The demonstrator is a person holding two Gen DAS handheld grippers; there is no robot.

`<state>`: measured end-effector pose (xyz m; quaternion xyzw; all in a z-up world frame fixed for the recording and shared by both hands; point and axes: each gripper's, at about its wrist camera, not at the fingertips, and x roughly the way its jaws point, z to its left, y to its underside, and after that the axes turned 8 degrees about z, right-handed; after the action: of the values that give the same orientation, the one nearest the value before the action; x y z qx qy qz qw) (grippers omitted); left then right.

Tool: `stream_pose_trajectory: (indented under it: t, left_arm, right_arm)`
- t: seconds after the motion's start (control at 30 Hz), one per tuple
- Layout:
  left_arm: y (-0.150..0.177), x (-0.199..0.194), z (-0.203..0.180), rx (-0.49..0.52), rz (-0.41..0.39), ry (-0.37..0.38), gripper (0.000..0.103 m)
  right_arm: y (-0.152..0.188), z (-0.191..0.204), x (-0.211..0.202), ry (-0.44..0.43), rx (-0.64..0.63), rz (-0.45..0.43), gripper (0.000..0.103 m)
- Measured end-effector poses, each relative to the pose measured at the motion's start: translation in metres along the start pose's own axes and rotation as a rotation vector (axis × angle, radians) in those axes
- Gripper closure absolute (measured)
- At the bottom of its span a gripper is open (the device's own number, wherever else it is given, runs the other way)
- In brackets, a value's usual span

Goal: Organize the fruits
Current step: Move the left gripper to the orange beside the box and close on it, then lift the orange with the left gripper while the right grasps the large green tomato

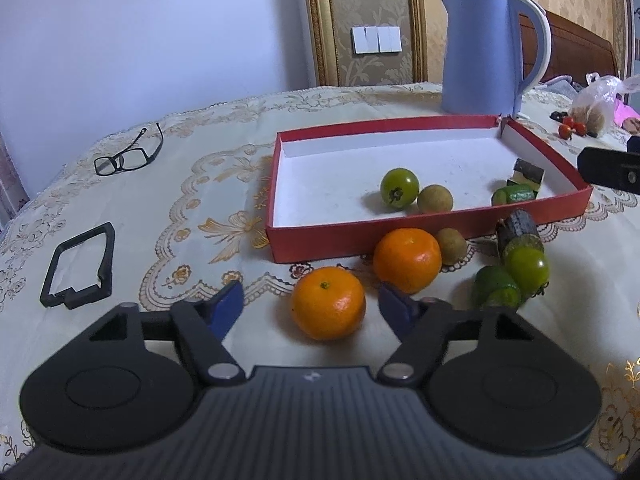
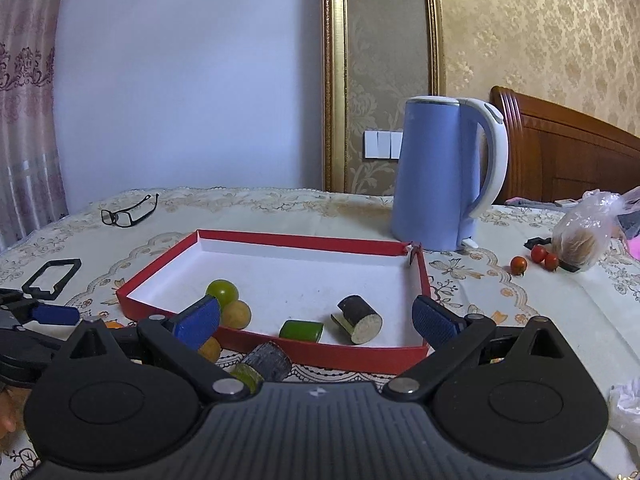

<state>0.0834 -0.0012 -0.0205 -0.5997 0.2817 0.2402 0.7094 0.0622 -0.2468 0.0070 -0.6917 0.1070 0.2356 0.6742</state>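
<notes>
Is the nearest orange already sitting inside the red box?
No, the nearest orange lies on the tablecloth outside the red box, between the open left tongs.

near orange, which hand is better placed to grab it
Left. The left tongs already straddle the near orange, pads not yet touching. The right tongs face the red tray, holding nothing.

Tray [image 1: 420,236] mid table [image 1: 200,208], kettle [image 1: 484,48] behind it; glasses [image 1: 128,156] far left; 2 oranges [image 1: 328,308] in front of tray.
</notes>
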Motion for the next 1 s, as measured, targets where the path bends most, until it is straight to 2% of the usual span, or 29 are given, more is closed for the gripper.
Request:
stream_pose_trajectory:
  t: [0.2, 0.3, 0.7, 1.0]
  left_arm:
    - [-0.002, 0.004, -0.001, -0.008, 0.019, 0.031, 0.058]
    - [-0.003, 0.005, -0.001, -0.019, 0.027, 0.044, 0.063]
    - [-0.005, 0.003, 0.002, -0.059, 0.031, 0.045, 0.064]
    - [-0.014, -0.021, 0.010, -0.074, -0.041, 0.023, 0.064]
  right_arm:
    - [0.003, -0.002, -0.001, 0.009, 0.004, 0.003, 0.000]
    - [0.006, 0.000, -0.002, 0.026, -0.016, -0.001, 0.000]
    - [0.011, 0.005, -0.010, 0.039, -0.056, -0.022, 0.000]
    - [0.017, 0.012, -0.017, 0.080, -0.138, -0.037, 0.000]
